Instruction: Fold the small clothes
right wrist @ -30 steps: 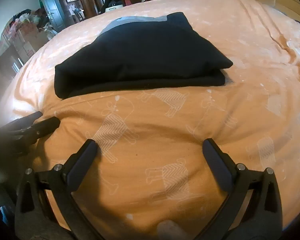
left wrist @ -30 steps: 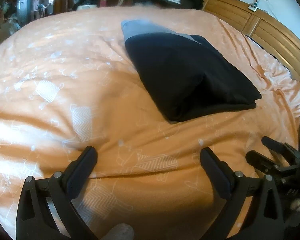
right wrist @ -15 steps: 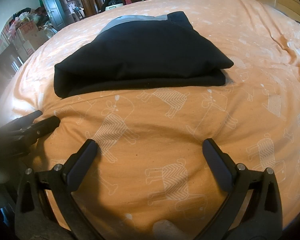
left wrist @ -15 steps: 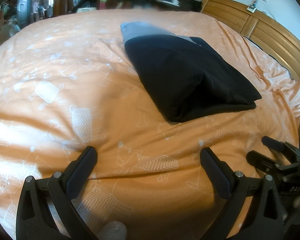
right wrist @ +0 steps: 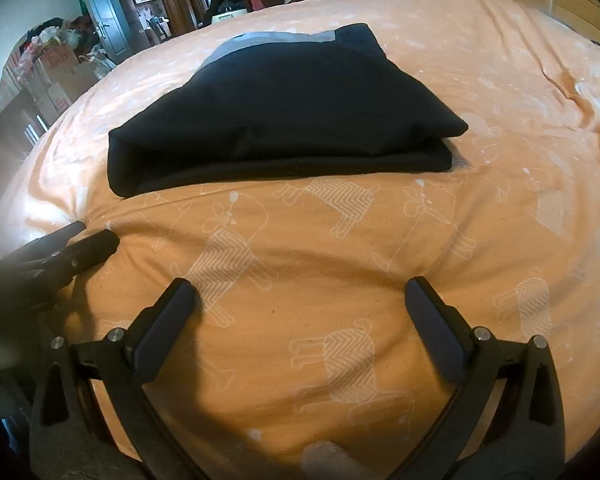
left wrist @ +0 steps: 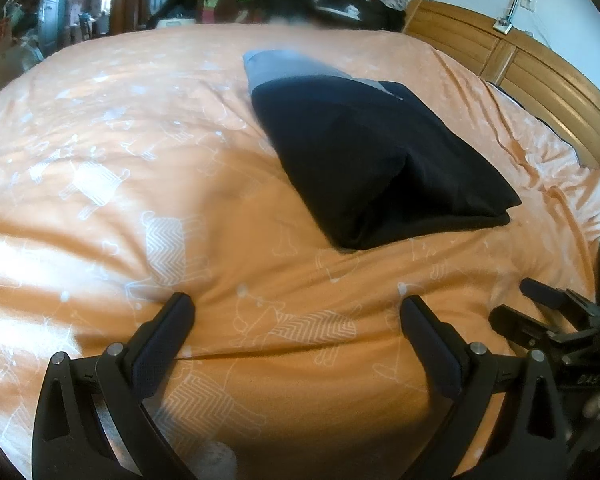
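On the orange bed (left wrist: 180,160) lies the folded black garment (left wrist: 380,160), beyond both wide-open, empty hand-held grippers: left (left wrist: 296,316), right (right wrist: 300,304). Only the left view shows the wooden headboard (left wrist: 540,80); the right, a doorway (right wrist: 100,8).

My right gripper (right wrist: 296,304) hangs spread wide over the orange animal-print bedspread (right wrist: 480,240), the folded black garment (right wrist: 280,112) lying mid-bed beyond it.

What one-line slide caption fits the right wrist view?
Open right gripper hovers above orange bedspread, short of folded black garment.
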A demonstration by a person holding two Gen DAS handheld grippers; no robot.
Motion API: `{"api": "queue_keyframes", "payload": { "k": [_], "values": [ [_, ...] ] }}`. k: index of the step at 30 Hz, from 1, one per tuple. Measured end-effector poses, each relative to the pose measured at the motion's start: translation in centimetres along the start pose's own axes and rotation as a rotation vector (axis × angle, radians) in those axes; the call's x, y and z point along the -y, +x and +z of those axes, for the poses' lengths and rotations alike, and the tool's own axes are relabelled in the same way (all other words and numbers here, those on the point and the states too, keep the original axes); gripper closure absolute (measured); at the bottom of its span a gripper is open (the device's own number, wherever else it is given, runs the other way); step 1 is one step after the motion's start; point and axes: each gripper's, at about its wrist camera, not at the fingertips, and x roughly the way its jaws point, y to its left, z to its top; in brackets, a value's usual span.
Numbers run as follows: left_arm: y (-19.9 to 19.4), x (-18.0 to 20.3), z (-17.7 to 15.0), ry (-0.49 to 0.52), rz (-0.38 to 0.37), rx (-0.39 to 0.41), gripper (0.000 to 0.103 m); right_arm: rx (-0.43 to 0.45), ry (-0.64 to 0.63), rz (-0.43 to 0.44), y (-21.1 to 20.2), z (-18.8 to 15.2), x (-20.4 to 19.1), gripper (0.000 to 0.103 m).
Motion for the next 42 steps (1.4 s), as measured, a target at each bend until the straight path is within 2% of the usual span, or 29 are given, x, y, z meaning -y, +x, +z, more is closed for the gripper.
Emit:
{"api": "queue_keyframes", "payload": {
  "k": [13, 42],
  "values": [
    [0.1, 0.0, -0.3, 0.007, -0.001, 0.027, 0.0, 0.154, -0.031, 0.017, 0.0, -1.5, -0.1, 0.0],
    [0.4, -0.1, -0.2, -0.011, -0.021, 0.034, 0.0, 0.154, -0.043, -0.01, -0.1, -1.7, -0.6, 0.0]
  ]
}}
